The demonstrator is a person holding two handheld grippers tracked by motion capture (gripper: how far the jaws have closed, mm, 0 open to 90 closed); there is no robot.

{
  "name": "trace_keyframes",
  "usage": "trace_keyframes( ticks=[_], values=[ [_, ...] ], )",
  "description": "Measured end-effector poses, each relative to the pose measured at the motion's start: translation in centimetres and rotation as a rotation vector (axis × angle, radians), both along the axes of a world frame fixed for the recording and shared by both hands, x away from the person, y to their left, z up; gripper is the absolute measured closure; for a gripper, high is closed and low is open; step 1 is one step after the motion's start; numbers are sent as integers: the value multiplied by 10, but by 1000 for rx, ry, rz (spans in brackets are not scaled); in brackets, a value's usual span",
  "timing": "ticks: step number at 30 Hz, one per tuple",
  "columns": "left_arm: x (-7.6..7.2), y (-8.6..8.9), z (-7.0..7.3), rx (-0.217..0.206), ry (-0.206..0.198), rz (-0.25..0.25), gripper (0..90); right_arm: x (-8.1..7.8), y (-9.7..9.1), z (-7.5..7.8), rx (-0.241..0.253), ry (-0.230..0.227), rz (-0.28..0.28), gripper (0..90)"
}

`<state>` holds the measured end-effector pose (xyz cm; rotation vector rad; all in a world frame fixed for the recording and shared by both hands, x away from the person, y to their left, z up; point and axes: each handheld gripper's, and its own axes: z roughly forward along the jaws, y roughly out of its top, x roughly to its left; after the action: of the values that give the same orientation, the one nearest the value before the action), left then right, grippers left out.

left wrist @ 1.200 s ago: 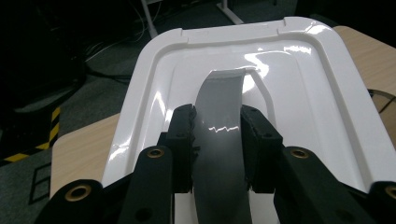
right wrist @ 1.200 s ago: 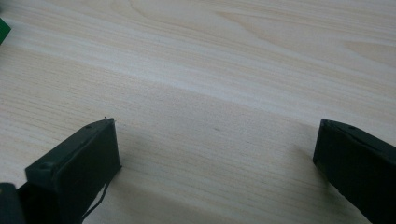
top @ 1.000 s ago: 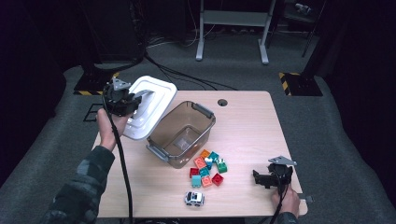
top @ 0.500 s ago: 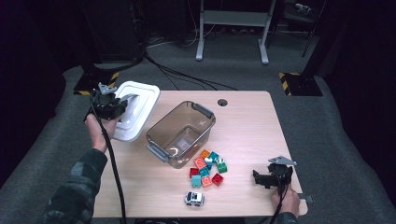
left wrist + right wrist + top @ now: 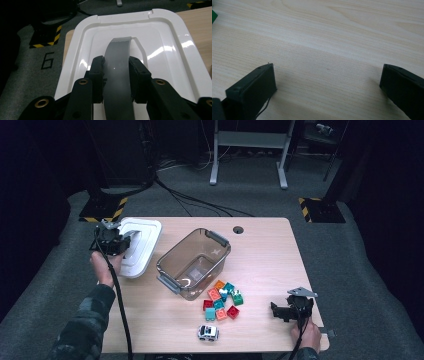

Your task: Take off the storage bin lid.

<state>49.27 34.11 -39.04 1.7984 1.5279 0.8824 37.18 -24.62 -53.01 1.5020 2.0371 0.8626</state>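
Note:
My left gripper (image 5: 116,62) is shut on the grey handle (image 5: 117,50) of a white box lid (image 5: 160,50). In the high view, the left gripper (image 5: 125,244) holds the lid (image 5: 145,240) flat at the table's left edge, partly past it. A clear grey-tinted bin (image 5: 195,262) with grey handles stands empty at mid table, to the right of the lid. Several coloured bricks (image 5: 222,299) lie in a heap in front of it, with a small white toy car (image 5: 208,333) nearer the front edge. My right gripper (image 5: 280,311) rests at the front right, open over bare wood (image 5: 327,75).
The wooden table (image 5: 265,250) has a round cable hole (image 5: 238,229) near its far edge. Grey carpet with a painted "6" (image 5: 47,60) lies left of the table. A metal stand (image 5: 247,150) and cables are behind.
My left hand has carried the lid leftwards and down, away from the bin to the table's left edge. The right gripper has stayed where it was.

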Motion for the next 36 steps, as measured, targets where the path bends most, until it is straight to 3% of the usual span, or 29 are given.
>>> trace_keyframes(
  ticks=[16,19,24,28,30,36],
  values=[
    [3,17,-58,-39,96,88,676,0,0,0,0,0,0,0],
    [3,19,-64,-50,107,92,676,0,0,0,0,0,0,0],
    [5,17,-78,-21,137,84,675,0,0,0,0,0,0,0],
    [7,17,-85,-36,154,86,675,0,0,0,-2,-1,-1,0],
    [7,16,-88,-30,141,94,674,0,0,0,0,0,0,0],
    [9,16,-96,-13,165,84,670,0,0,0,-3,-1,0,0]
  ],
)
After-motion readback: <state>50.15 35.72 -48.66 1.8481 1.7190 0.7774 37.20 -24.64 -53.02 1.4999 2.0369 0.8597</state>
